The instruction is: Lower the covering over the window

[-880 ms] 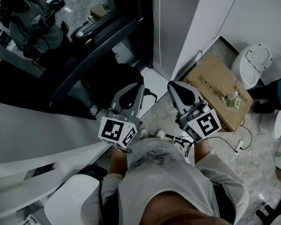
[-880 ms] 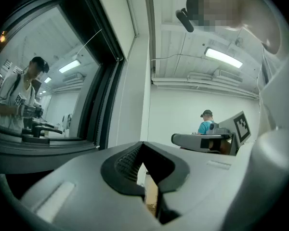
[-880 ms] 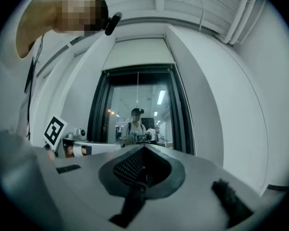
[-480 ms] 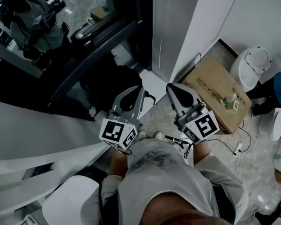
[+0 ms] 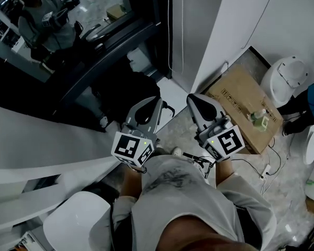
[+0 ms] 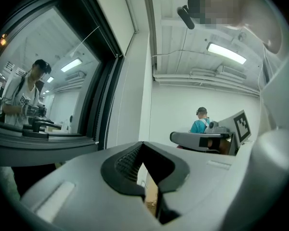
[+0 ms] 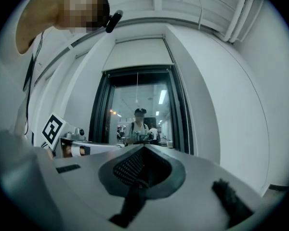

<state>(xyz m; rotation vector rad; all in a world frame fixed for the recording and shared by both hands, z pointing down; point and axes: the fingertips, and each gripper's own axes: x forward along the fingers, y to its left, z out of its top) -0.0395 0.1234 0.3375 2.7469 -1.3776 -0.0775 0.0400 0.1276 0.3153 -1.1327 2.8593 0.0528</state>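
While the person (image 5: pixel 191 205) faced the window (image 5: pixel 63 25), the left gripper (image 5: pixel 145 104) and right gripper (image 5: pixel 197 101) hung before it, jaws closed on nothing.

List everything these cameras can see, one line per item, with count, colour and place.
window: one, dark frame, ahead of both grippers
covering: one, white, raised at the window's top
pull cord: one, pale, hanging by the frame's right side
cardboard box: one, brown, on the floor against the white wall
bottle: one, greenish, on the box
cables: several, dark and white, on the floor beside the box
chair seat: one, white, lower left
bystander: one, teal top, back of the room
left gripper: one, grey, shut and empty, facing the window
right gripper: one, grey, shut and empty, beside the left one
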